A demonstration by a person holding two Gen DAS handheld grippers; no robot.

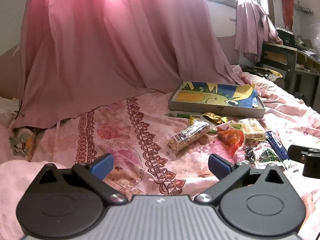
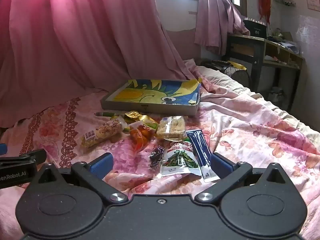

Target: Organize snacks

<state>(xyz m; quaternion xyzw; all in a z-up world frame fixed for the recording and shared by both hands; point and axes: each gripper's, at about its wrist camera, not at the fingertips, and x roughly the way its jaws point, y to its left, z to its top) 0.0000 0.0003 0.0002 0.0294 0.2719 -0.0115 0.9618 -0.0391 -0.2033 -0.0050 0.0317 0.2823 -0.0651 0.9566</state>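
On bedspread point(image 2: 250, 124): 1 tray point(image 2: 148, 106), 2 cereal bars point(image 2: 100, 135)

On the floral pink bedspread point(image 2: 250, 124) before me, the shallow grey cardboard tray point(image 2: 148, 106) lies behind the heap of wrapped snack packets point(image 2: 160, 140); a dark wooden desk point(image 2: 260, 48) stands right.

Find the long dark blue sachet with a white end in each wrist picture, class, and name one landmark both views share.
Left wrist view: the long dark blue sachet lies at the right, at the far right edge of the snack pile, diagonal.
Right wrist view: it lies low, right of centre, beside the white pouch picturing green vegetables.
Shared landmark: the shallow grey box with a blue-and-yellow lining, behind the pile.
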